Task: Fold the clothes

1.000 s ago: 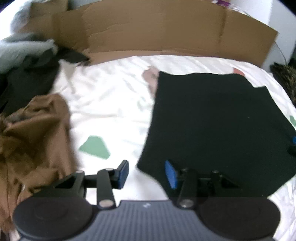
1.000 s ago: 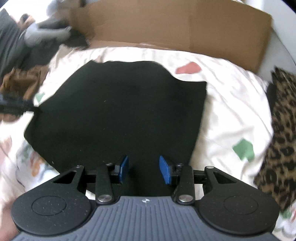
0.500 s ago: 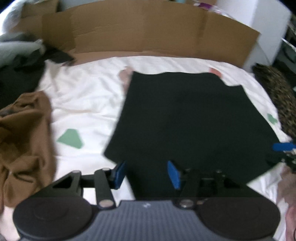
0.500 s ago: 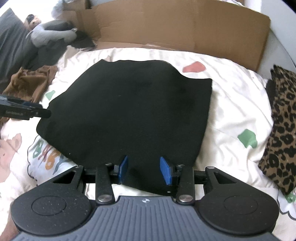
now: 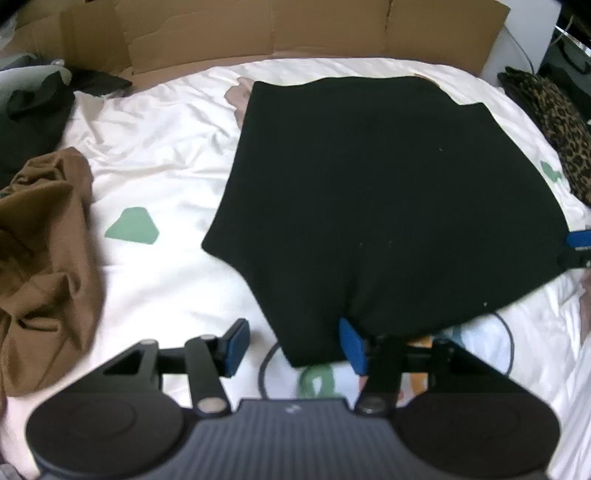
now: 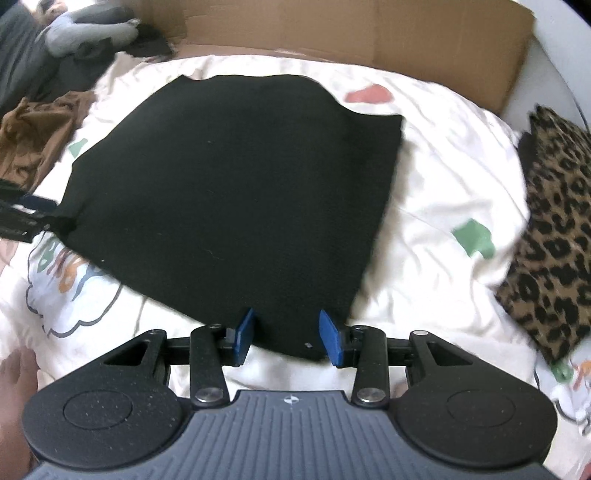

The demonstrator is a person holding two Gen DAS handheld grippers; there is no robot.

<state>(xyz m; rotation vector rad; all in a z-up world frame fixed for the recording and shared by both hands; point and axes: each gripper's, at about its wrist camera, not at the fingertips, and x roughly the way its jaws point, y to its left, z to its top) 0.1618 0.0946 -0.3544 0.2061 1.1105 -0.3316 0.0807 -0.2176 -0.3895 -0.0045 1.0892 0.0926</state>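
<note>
Both grippers at the near hem of the black garment, ready to start a fold.

My left gripper point(image 5: 293, 345) is opening, a near corner of the black garment point(image 5: 388, 206) between its jaws but unpinched; my right gripper point(image 6: 286, 336) straddles the other near corner, pads apart, not pressing. The garment lies flat on the white bedsheet point(image 6: 436, 192), long axis running away toward the cardboard point(image 5: 295, 29). Next, I judge, pinch both corners and carry them forward.

The brown garment point(image 5: 40, 266) runs off the left edge. The leopard-print fabric point(image 6: 554, 236) is cut by the right edge and blurred. The black garment point(image 6: 236, 199) hides the bedsheet's print beneath it.
</note>
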